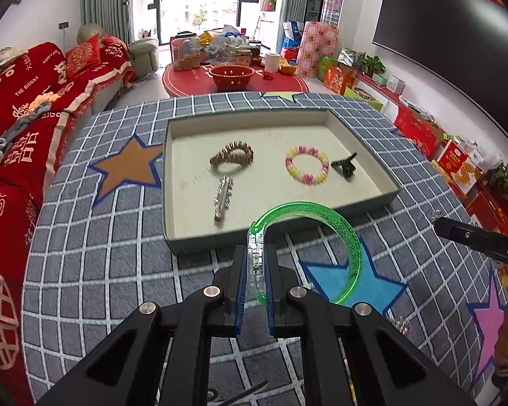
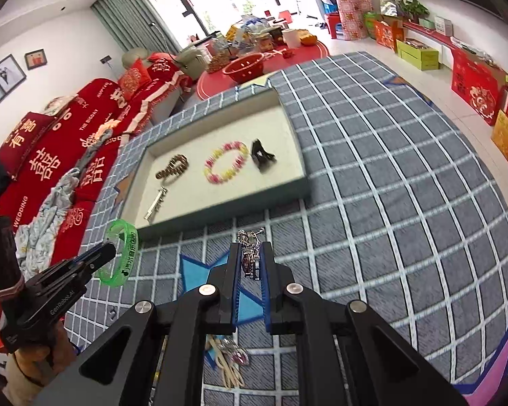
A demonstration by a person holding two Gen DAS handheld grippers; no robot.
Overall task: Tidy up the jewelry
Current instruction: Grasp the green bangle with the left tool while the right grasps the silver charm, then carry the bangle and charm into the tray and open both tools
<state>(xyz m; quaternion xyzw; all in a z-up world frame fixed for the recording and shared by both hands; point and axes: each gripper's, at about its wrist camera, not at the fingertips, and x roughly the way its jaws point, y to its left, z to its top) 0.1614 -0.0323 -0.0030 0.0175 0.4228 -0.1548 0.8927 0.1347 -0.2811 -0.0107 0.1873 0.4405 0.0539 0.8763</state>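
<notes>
On the checked tablecloth (image 1: 111, 237) sits a shallow tray (image 1: 369, 203) with a pale lining and dark grey-green walls, open at the top. Four things lie inside it, all apart from one another: a brown beaded bracelet (image 1: 233, 157) toward the left, a spiked metal hair clip (image 1: 222, 199) just in front of it, a pink and yellow bead bracelet (image 1: 307, 164) near the middle, and a black claw clip (image 1: 344, 166) just beside that bracelet on its right.

The left gripper (image 1: 255, 260) is pinched on a green see-through bangle (image 1: 350, 237), its blue pads pressing the clear clasp end. The bangle arcs up and to the right, in front of the tray's near wall and clear of the cloth. The right wrist view shows the same bangle (image 2: 122, 253) held out from the left gripper (image 2: 106, 248) near the tray's near left corner.

The right gripper (image 2: 250, 260) is pressed together on a small silver chain piece (image 2: 249, 247) with a dark red stone; it is too tangled to name surely, perhaps a necklace or charm. It hangs between the pads above a blue star (image 2: 199, 270) on the cloth, just short of the tray's near wall.

Below the right gripper, a small heap of loose pieces (image 2: 232, 358) lies on the cloth, among them pale bands and something pink.
</notes>
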